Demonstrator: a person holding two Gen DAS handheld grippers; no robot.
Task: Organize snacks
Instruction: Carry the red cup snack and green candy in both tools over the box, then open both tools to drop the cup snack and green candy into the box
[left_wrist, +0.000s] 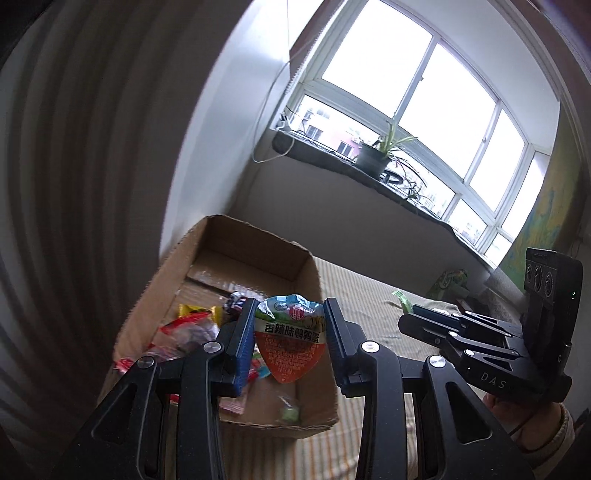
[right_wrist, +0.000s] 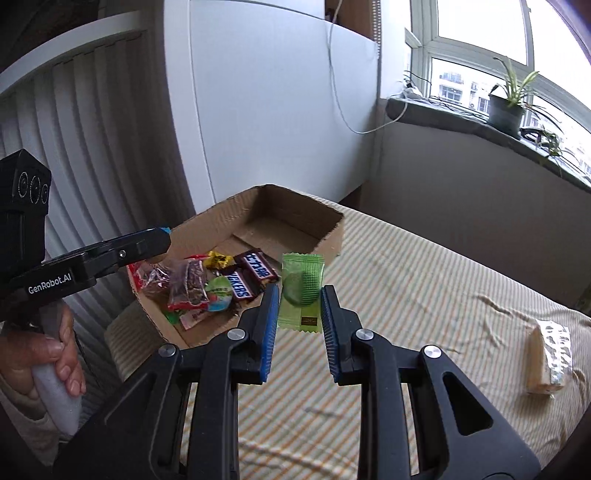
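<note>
My left tongs (left_wrist: 290, 332) grip the quail-egg pack (left_wrist: 290, 338) above the cardboard box (left_wrist: 166, 280); my right tongs (right_wrist: 299, 306) pinch the green wrapped snack (right_wrist: 301, 286), seemingly just short of its near wall. I should carry both over the rim, lower them close to the sweets, and only then let go.

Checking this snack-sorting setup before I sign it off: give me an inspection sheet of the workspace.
Surface: striped cloth, wrinkled.
Job's things: cardboard box holding Snickers bars and mixed sweets.
Clutter: silver-patterned packet lying apart on the cloth.
Grippers: left tongs grip a triangular snack cup over the box; right tongs grip a green packet beside it.
Cables: white cord hanging from the windowsill.
Surroundings: window, potted plant.
</note>
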